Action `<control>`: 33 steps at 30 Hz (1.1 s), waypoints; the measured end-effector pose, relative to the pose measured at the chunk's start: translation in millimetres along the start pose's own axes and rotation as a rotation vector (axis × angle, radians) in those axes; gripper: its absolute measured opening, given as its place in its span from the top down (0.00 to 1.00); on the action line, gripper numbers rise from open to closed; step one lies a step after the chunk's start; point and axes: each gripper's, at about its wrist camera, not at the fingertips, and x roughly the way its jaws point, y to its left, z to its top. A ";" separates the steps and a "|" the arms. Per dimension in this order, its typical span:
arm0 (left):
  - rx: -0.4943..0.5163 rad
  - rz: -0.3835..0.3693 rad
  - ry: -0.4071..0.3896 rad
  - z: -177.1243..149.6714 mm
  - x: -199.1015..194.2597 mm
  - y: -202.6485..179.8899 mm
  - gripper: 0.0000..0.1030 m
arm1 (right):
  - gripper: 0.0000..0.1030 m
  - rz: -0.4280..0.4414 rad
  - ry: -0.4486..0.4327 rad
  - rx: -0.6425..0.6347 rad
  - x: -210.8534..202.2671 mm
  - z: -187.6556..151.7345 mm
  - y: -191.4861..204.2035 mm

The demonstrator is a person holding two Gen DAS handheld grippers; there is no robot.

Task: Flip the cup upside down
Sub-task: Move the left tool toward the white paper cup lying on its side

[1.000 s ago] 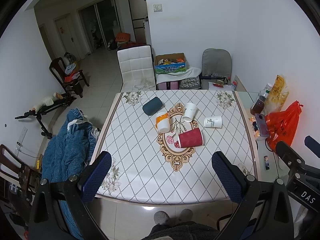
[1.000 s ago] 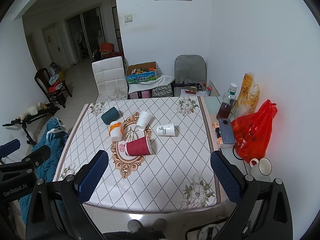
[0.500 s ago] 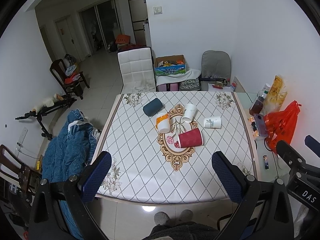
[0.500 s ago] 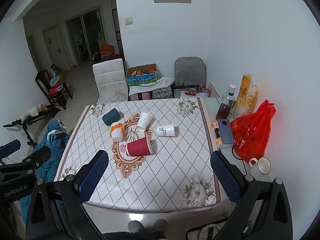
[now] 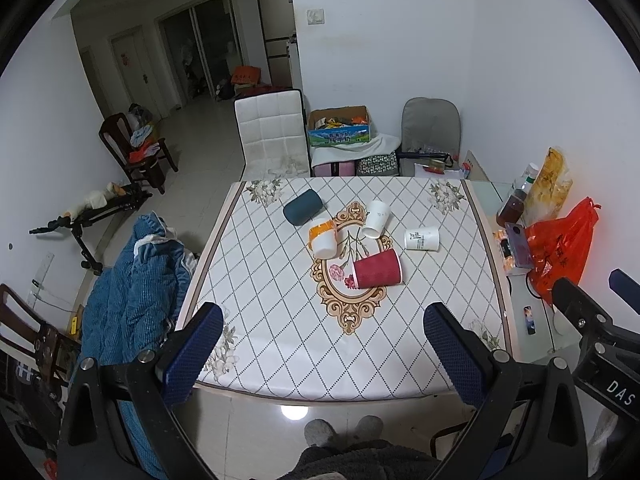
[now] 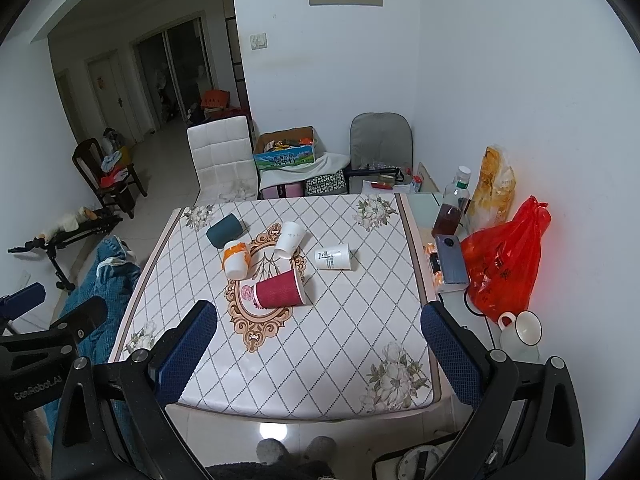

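A table (image 5: 280, 320) with a diamond-pattern cloth fills mid-frame. Five cups lie on their sides at its centre: red cup (image 5: 378, 269), orange cup (image 5: 322, 236), two white cups, a teal cup (image 5: 303, 208). Left gripper (image 5: 324, 354) and right gripper (image 6: 320, 354) hang wide apart, empty, at the bottom of frame.

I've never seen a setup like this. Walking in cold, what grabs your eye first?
Five cups lie tipped on their sides at the middle of the patterned table; the red cup, nearest the viewer, stands out most. To the right, a bright orange-red plastic bag sits by the wall. Up close, the left gripper and right gripper frame each view, both open and empty.
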 end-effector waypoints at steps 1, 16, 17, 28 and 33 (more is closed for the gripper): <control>-0.001 0.005 0.006 -0.7 3.7 -1.8 0.00 | 0.00 0.000 0.007 0.002 3.2 -1.4 -2.1; 0.037 0.011 0.154 -29.6 100.4 -37.1 0.00 | 0.00 -0.021 0.214 0.068 116.0 -49.5 -45.3; 0.047 0.009 0.167 -28.6 110.0 -41.1 0.00 | 0.00 -0.030 0.233 0.072 127.2 -54.8 -48.7; 0.167 -0.029 0.297 1.0 221.4 -75.2 0.00 | 0.00 -0.084 0.450 0.150 245.6 -101.5 -70.3; 0.231 -0.045 0.336 26.6 276.3 -94.3 0.00 | 0.00 -0.120 0.543 0.186 297.4 -110.3 -72.5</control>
